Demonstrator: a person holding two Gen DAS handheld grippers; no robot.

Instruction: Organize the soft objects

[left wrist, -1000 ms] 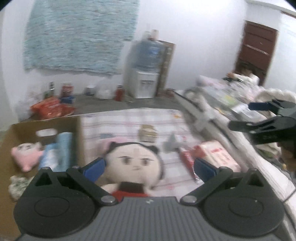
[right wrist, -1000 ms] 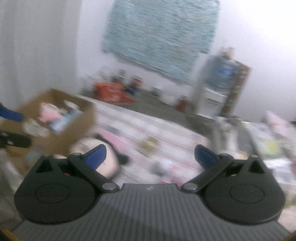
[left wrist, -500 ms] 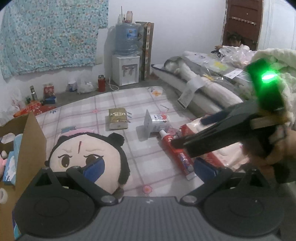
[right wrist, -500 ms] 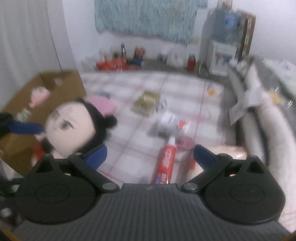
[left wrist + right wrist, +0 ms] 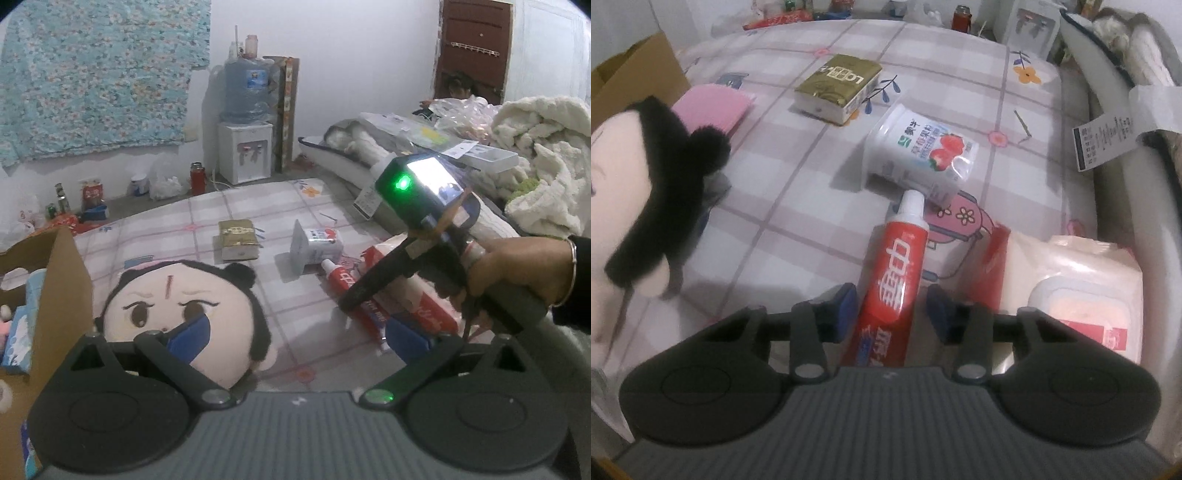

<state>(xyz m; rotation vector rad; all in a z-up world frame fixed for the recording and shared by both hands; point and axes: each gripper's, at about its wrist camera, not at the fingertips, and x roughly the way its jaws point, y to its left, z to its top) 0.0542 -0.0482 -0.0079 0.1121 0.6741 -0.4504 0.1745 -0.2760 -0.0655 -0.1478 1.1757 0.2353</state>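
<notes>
A red toothpaste tube (image 5: 897, 266) lies on the checked sheet, its white cap pointing away from me. My right gripper (image 5: 890, 306) points steeply down over it; its jaws are closing with the tube between them, the left pad at the tube's edge and a small gap at the right pad. A big plush doll head (image 5: 173, 306) with black hair lies beside the cardboard box (image 5: 62, 280). My left gripper (image 5: 297, 339) stands open just above the doll, its left pad in front of the doll's cheek. A person's hand (image 5: 517, 273) holds the right gripper.
On the sheet lie a gold tissue pack (image 5: 838, 86), a white strawberry-print pouch (image 5: 919, 151), a pink wet-wipes pack (image 5: 1071, 280) and a flat pink item (image 5: 713, 107). The box holds several soft items. A rolled mattress and a blanket (image 5: 535, 147) border the right.
The right gripper came down from facing the room to just over the toothpaste tube, and its jaws narrowed around it. The left gripper sank toward the doll, then held still.
</notes>
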